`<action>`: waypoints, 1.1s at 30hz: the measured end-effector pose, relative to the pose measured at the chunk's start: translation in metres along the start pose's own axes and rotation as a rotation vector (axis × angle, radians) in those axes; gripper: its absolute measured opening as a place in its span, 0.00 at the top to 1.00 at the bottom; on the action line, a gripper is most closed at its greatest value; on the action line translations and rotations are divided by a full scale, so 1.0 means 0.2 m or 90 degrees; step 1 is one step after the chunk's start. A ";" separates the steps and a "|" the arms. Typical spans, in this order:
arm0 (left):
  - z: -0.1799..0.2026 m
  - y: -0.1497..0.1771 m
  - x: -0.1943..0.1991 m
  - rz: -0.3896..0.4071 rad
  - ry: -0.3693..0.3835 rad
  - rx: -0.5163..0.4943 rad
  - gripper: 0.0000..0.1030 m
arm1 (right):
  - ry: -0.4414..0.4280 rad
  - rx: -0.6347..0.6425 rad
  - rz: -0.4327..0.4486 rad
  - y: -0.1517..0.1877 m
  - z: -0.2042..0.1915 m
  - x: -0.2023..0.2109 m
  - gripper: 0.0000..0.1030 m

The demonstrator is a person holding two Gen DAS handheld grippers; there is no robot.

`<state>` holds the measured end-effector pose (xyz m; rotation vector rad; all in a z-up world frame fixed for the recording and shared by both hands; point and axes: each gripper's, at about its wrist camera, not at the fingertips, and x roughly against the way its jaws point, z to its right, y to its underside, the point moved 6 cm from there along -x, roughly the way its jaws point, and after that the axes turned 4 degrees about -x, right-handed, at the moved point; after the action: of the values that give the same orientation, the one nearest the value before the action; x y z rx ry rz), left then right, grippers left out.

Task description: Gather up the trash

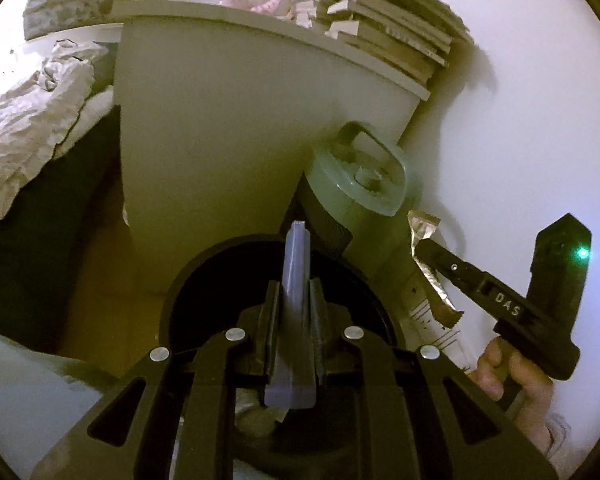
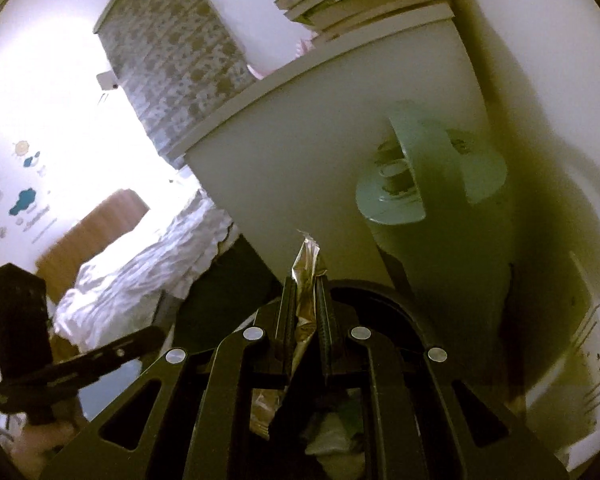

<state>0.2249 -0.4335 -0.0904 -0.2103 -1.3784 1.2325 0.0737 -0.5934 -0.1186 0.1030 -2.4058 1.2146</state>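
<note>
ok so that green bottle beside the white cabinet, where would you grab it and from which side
Probably the loop handle on the lid of the green bottle. It is a thin bar that jaws can close across, while the body looks wide. Come from above and from the front, since the white cabinet stands close on one side and the wall on the other.

My right gripper point(image 2: 305, 280) is matt black plastic with shiny metal rivets, pinching a crinkled glossy foil wrapper point(image 2: 307, 258); my left gripper point(image 1: 296, 236) pinches a smooth matt bluish plastic strip point(image 1: 294, 304); bin point(image 1: 212, 152) smooth matt plastic; bedding point(image 2: 140, 276) rumpled cloth; headboard point(image 2: 100, 220) wood
</note>
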 end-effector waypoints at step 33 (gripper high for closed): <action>0.09 -0.03 0.23 0.037 -0.035 -0.006 0.05 | 0.023 -0.027 -0.011 0.03 0.02 -0.07 0.32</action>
<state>0.2006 -0.4111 -0.0526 -0.2266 -1.4344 1.2887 0.0829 -0.5936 -0.1310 0.0879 -2.3929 1.1470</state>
